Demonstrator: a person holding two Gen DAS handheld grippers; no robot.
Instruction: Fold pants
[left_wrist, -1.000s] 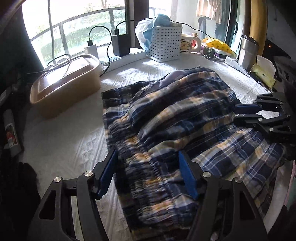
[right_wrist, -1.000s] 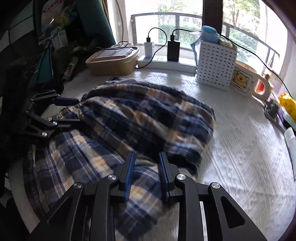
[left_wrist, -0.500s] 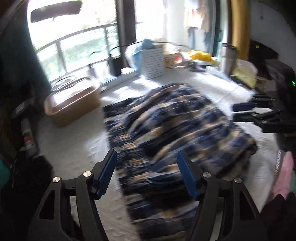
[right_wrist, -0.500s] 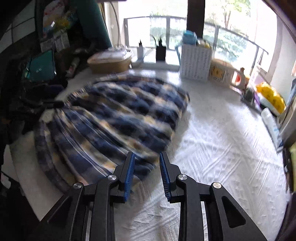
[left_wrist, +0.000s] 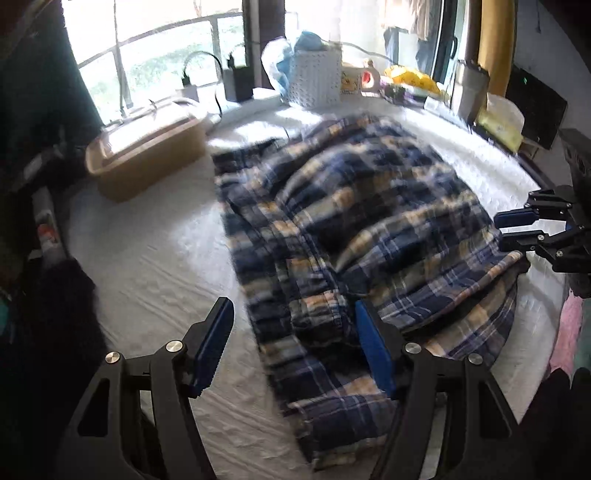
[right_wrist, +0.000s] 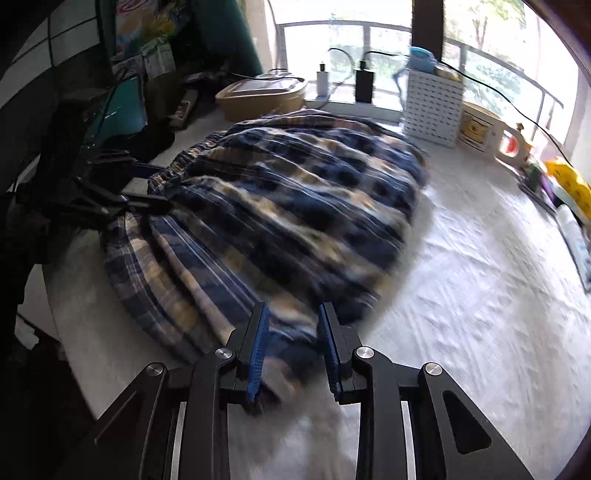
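Observation:
Blue, yellow and white plaid pants (left_wrist: 354, 229) lie folded over in a rumpled heap on the white textured table cover (left_wrist: 155, 266). My left gripper (left_wrist: 295, 343) hovers open and wide above the near end of the pants, with nothing pinched. It shows in the right wrist view as well, the left gripper (right_wrist: 155, 184) beside the elastic waistband (right_wrist: 192, 155). My right gripper (right_wrist: 293, 343) hangs over the pants' (right_wrist: 295, 206) near edge, its jaws narrow but apart, only blurred cloth behind the gap. From the left wrist view, the right gripper (left_wrist: 517, 229) sits at the pants' right edge.
A tan lidded box (left_wrist: 147, 155) stands at the back left. A power strip with chargers (right_wrist: 347, 92), a white perforated basket (left_wrist: 314, 81) and a mug (right_wrist: 480, 129) line the window. A steel tumbler (left_wrist: 469, 92) and yellow bag (right_wrist: 569, 184) sit right. White cover shows to the right (right_wrist: 480, 295).
Both grippers have drawn back from the pants, which now sit farther off and whole in view. The pants stay heaped on the table. Neither jaw width has changed.

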